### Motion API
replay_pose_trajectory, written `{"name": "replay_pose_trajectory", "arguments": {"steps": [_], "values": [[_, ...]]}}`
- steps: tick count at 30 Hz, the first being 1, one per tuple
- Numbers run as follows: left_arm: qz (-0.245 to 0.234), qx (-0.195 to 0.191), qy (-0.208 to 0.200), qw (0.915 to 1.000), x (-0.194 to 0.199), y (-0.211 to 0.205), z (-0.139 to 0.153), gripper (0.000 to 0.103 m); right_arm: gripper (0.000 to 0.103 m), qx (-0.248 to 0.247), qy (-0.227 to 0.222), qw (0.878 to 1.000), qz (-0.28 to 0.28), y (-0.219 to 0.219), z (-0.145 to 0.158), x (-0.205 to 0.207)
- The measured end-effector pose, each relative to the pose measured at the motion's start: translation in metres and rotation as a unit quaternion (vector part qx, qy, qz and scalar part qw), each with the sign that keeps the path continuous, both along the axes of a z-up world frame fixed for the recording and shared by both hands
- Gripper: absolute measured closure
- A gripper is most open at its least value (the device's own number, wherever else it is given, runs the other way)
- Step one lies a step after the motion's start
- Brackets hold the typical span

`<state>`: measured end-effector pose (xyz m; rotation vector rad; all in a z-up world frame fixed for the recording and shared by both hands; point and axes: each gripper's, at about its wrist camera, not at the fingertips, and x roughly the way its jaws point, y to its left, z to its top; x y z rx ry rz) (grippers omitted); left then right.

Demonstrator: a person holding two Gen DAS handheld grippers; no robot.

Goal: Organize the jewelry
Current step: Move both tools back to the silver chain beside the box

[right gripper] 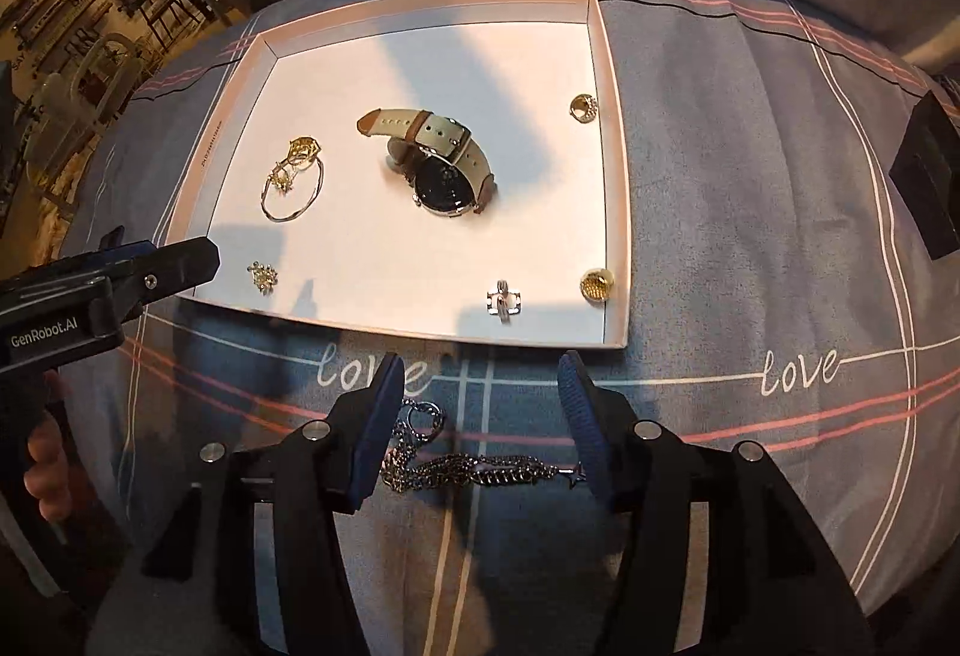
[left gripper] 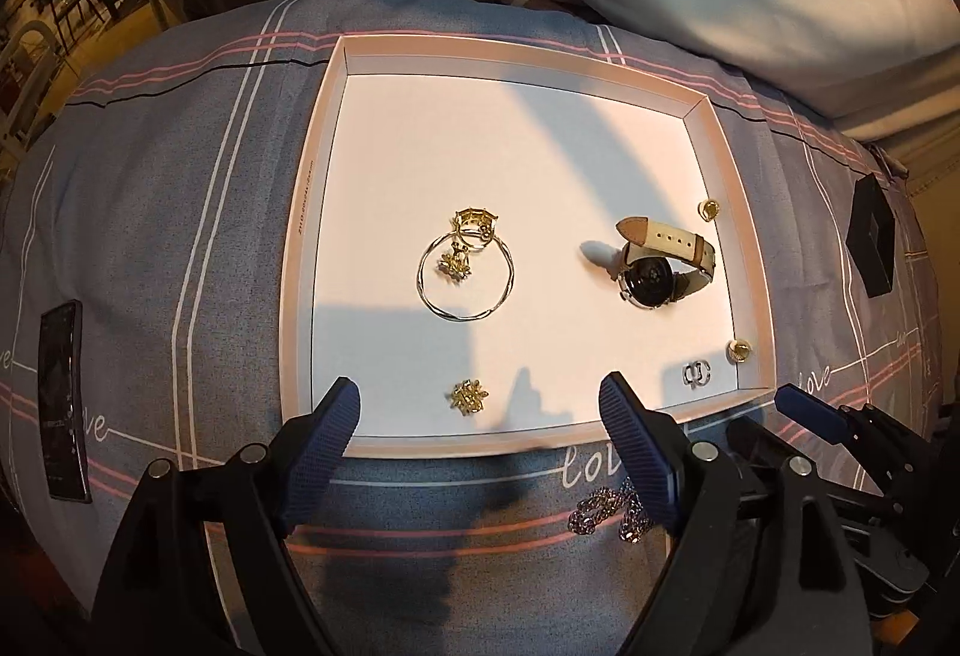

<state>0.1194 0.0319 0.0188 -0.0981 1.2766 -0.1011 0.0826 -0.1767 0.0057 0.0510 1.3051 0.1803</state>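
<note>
Jewelry lies in a shallow white tray [right gripper: 618, 164] on the grey bedspread [right gripper: 750, 212]: a watch [right gripper: 441, 164] mid-frame, a thin bangle [right gripper: 292, 200] left of it, gold earrings [right gripper: 597, 285] along the right wall. Below the tray's near edge a silver chain [right gripper: 474, 467] rests on the cloth between the spread fingers of the right gripper [right gripper: 477, 416], untouched. The left gripper [left gripper: 480, 422] hangs wide open over the tray's near edge.

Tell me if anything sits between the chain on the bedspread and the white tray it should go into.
Only the tray's low near wall. The chain lies on the bedspread between the right gripper's open fingers; nearest tray items beyond are a silver ring and gold earring.
</note>
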Motion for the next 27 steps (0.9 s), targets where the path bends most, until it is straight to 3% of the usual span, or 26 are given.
{"name": "replay_pose_trajectory", "arguments": {"steps": [7,12,15,27], "values": [[-0.052,-0.004,0.03,0.9982,-0.048,-0.032,-0.022,0.022,0.049,0.008,0.034,0.998,-0.057,-0.037,-0.023,-0.037],[-0.1,0.03,0.03,0.9941,-0.063,-0.061,-0.043,0.023,0.049,0.016,0.036,0.996,-0.076,-0.05,-0.026,-0.049],[-0.119,0.063,0.04,0.99,-0.065,-0.069,-0.056,0.032,0.047,0.013,0.038,0.996,-0.076,-0.052,-0.029,-0.051],[-0.091,0.107,0.043,0.9892,-0.058,-0.054,-0.079,0.031,0.045,-0.052,0.023,0.998,-0.005,-0.002,-0.054,-0.021]]}}
